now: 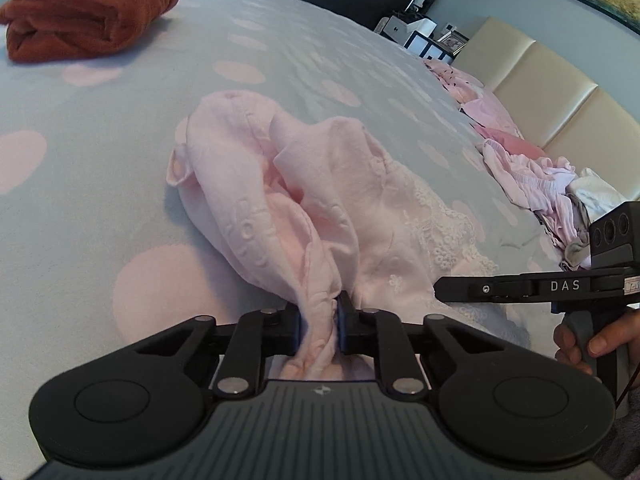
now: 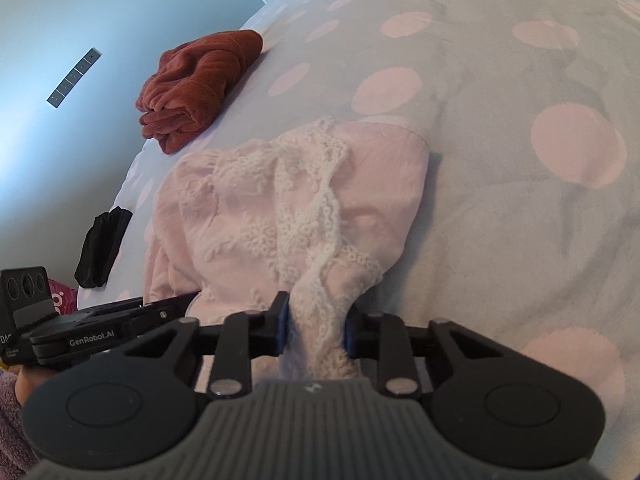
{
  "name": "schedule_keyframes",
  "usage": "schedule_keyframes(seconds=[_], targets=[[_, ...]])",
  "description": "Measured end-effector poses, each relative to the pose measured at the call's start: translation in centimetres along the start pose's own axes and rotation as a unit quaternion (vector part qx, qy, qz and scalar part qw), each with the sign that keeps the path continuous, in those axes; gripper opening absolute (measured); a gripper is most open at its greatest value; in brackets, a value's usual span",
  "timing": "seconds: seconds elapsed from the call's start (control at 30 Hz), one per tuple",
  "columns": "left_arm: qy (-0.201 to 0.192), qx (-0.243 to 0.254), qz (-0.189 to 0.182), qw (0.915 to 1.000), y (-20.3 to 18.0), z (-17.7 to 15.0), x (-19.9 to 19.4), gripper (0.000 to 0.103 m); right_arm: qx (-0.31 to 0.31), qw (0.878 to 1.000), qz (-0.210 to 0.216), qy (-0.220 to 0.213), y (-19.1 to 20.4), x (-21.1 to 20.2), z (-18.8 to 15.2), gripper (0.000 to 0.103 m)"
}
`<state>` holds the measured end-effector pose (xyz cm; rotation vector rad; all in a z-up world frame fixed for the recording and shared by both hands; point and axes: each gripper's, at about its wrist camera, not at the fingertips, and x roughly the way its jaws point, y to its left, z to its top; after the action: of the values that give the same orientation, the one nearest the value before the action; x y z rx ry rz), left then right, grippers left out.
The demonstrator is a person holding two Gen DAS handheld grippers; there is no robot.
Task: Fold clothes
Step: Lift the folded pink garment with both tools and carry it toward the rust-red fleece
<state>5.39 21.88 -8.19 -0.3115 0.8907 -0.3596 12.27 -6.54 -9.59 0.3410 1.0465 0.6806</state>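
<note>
Presently a bunched edge of the pink garment [image 1: 304, 184] is pinched in the nearly closed left hand-held gripper [image 1: 320, 320], low in the frame's centre; its lace trim [image 2: 316, 216] is clamped likewise in the right hand-held gripper [image 2: 316, 324]. The garment lies crumpled mid-frame on the spotted bed [image 1: 100, 160]. Both edges are best lifted evenly and drawn apart until the cloth is flat. "DAS" and "GenRobot.AI" can be read on the tools.
</note>
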Motion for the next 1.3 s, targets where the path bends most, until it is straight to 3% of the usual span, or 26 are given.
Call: schedule_keyframes(seconds=[0.2, 0.53, 0.9, 1.1, 1.3], targets=[[-0.028, 0.008, 0.010, 0.9995, -0.8, 0.5, -2.8, 0.011, -0.014, 1.000, 0.017, -0.019, 1.8, -1.8, 0.3, 0.022], [-0.059, 0.022, 0.030, 0.9976, 1.0, 4.7, -11.3, 0.011, -0.048, 0.996, 0.066, -0.043, 9.2, -2.9, 2.4, 0.022], [-0.048, 0.037, 0.056, 0.9966, 11.6, 10.7, -18.4, 0.011, -0.037, 0.990, 0.120, -0.064, 19.9, 4.9, 3.8, 0.022], [-0.056, 0.023, 0.056, 0.9966, 18.0, 11.8, -18.1, 0.011, -0.035, 0.989, 0.125, -0.072, 23.4, 10.6, 4.4, 0.022], [-0.063, 0.008, 0.044, 0.9970, 23.1, 13.1, -15.8, 0.011, -0.036, 0.990, 0.116, -0.073, 24.5, 15.6, 5.9, 0.022]])
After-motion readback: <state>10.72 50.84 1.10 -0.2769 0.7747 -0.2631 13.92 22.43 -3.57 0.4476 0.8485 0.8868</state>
